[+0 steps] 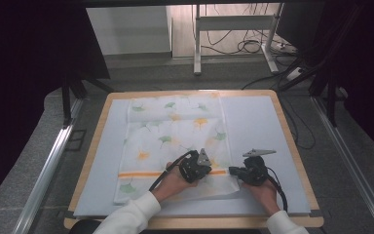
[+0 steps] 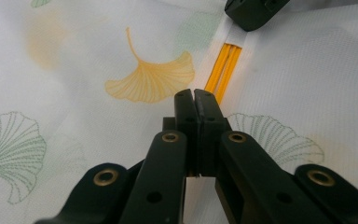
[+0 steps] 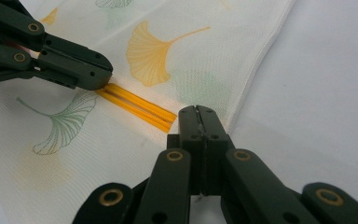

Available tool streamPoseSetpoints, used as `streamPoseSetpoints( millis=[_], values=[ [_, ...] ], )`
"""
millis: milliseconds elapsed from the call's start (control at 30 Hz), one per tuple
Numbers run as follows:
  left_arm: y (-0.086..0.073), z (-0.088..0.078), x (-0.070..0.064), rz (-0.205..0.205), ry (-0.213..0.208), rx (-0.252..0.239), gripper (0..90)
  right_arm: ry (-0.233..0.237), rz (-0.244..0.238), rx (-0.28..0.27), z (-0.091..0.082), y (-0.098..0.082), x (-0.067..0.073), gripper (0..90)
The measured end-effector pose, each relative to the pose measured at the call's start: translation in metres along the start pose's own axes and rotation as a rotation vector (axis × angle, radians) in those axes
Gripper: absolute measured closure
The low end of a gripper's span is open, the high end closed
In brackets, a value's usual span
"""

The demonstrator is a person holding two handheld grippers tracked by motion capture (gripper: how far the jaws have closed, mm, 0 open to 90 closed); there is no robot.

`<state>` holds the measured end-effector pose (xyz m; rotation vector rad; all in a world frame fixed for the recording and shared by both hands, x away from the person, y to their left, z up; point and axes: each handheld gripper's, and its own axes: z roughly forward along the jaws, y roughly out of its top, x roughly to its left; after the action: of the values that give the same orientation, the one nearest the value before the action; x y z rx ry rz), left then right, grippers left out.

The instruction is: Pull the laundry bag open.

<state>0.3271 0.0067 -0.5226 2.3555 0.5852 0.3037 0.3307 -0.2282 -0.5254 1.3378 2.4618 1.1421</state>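
A white cloth (image 1: 170,136) printed with green and yellow ginkgo leaves lies on the table, its far end folded over. An orange double stripe (image 1: 143,174) crosses it near the front edge. My left gripper (image 1: 207,171) rests over the stripe (image 2: 223,70) with its jaws pressed together (image 2: 195,93), and no cloth is visible between them. My right gripper (image 1: 232,170) sits at the cloth's front right corner, jaws also shut (image 3: 196,109), just above the stripe's end (image 3: 137,105). The two tips point toward each other, a short gap apart; the left gripper (image 3: 103,77) touches the stripe.
A pale sheet (image 1: 255,126) covers the wooden table (image 1: 292,146) under the cloth, with bare sheet to the right. Beyond the table stand a metal frame (image 1: 197,44) and floor cables (image 1: 248,46). Metal rails (image 1: 48,165) run along both sides.
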Motion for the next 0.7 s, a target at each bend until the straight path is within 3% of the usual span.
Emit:
streamPoseSetpoints(
  millis=[700],
  values=[
    [-0.017, -0.014, 0.008, -0.049, 0.018, 0.009, 90.0, -0.003, -0.009, -0.003, 0.000, -0.001, 0.000, 89.7]
  ],
)
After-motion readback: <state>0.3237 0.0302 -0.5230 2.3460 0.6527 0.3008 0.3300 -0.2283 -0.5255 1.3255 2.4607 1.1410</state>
